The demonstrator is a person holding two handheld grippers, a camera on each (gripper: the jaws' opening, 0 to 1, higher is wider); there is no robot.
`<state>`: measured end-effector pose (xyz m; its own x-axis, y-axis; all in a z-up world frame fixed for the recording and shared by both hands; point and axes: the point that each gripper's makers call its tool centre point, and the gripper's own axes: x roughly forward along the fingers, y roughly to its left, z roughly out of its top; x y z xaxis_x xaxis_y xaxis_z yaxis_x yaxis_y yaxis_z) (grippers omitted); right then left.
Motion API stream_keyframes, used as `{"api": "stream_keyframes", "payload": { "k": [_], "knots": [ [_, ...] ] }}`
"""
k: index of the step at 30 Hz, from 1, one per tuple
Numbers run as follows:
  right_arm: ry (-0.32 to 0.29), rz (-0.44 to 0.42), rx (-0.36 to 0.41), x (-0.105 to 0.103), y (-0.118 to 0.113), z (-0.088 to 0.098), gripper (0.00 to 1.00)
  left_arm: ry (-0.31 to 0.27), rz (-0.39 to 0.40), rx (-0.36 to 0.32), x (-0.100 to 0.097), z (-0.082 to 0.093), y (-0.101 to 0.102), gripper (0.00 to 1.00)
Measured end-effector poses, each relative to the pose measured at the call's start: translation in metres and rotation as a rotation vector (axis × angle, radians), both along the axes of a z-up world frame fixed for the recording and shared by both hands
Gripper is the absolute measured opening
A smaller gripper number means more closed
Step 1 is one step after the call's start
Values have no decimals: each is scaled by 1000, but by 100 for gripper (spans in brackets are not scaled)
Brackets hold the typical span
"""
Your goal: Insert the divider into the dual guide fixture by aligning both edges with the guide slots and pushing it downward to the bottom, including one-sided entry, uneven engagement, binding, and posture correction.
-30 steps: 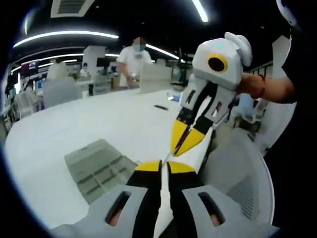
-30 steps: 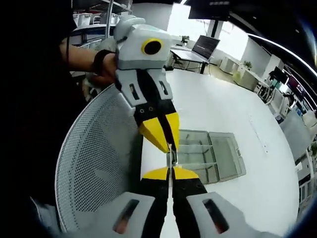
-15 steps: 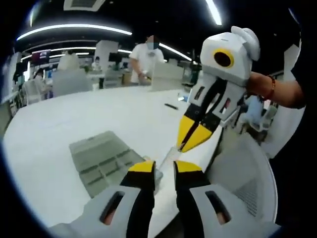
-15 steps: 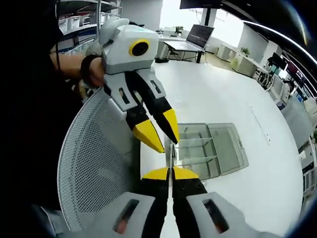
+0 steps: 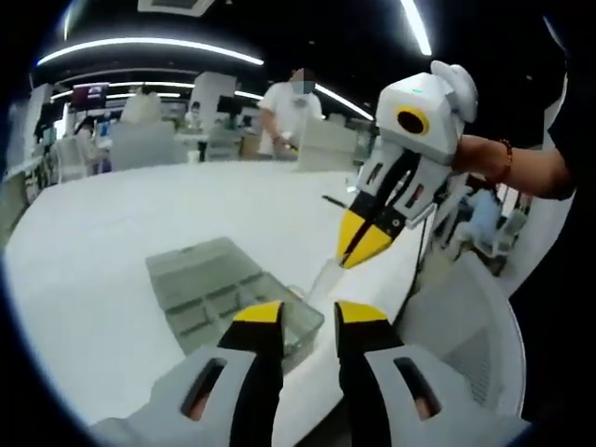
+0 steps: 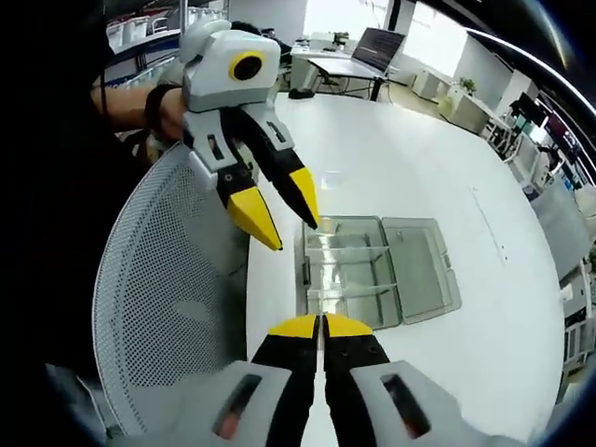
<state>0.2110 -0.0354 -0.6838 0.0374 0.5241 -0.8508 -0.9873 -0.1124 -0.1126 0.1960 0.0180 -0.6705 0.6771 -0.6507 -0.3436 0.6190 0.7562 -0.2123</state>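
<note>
A clear compartmented guide fixture (image 5: 209,289) lies on the white table (image 5: 112,233); the right gripper view has the fixture (image 6: 410,270) just beyond my jaws. My right gripper (image 5: 357,255) is shut on a thin clear divider (image 5: 321,277), which slants down to the fixture's near edge. In its own view the right gripper (image 6: 321,322) has its yellow tips pressed together. My left gripper (image 5: 310,315) stands open with nothing between its fingers, just below the divider. From the right gripper view, the left gripper (image 6: 291,233) hangs open above the fixture's left edge.
A grey mesh chair back (image 6: 168,307) stands at the table's near edge, also seen as the mesh chair (image 5: 466,345). A person (image 5: 293,102) stands at the far side of the table. A laptop (image 6: 377,47) sits on a far desk.
My left gripper, shut on the divider a second ago, has opened and drawn back from it. The right gripper keeps the divider, now nearer the fixture's edge.
</note>
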Motion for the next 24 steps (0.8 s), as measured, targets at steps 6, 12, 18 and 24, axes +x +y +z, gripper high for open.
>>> {"api": "stream_keyframes", "payload": {
  "k": [6, 12, 18, 24],
  "knots": [
    [-6, 3, -30, 9, -1, -6, 0, -5, -7, -1, 6, -2, 1, 25],
    [-16, 16, -58, 16, -1, -11, 0, -1, -5, -3, 7, -6, 1, 31],
    [-11, 28, -68, 21, 3, -15, 0, 6, 9, -14, 7, -7, 5, 35],
    [-37, 53, -87, 29, 5, -18, 0, 6, 4, -10, 8, -8, 6, 40]
  ]
}}
